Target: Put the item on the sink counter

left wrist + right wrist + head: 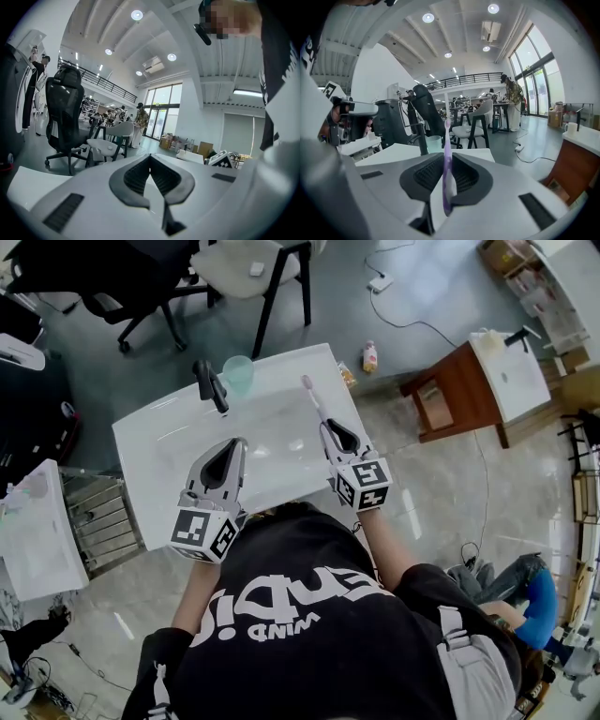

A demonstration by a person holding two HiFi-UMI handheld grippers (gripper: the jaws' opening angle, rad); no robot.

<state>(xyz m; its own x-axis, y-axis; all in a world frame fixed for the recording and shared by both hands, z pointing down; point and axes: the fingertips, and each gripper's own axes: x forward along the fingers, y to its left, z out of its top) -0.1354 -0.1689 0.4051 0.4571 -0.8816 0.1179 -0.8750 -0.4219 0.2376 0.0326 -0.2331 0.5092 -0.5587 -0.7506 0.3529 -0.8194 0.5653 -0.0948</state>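
A purple toothbrush (315, 401) stands between the jaws of my right gripper (337, 434), which is shut on its handle. The brush head points away over the white sink counter (159, 442). In the right gripper view the toothbrush (447, 140) rises upright from the pads of that gripper (446, 155). A black faucet (211, 385) and a pale green cup (238, 373) stand at the counter's far edge. My left gripper (237, 444) hovers over the near left of the basin. Seen from its own camera, the left gripper (150, 157) is shut on nothing.
A black office chair (122, 277) and a white stool (253, 263) stand beyond the counter. A brown cabinet with a small basin (469, 390) is at the right, with a small bottle (370, 356) on the floor near it. Another white basin (33, 531) sits at the left.
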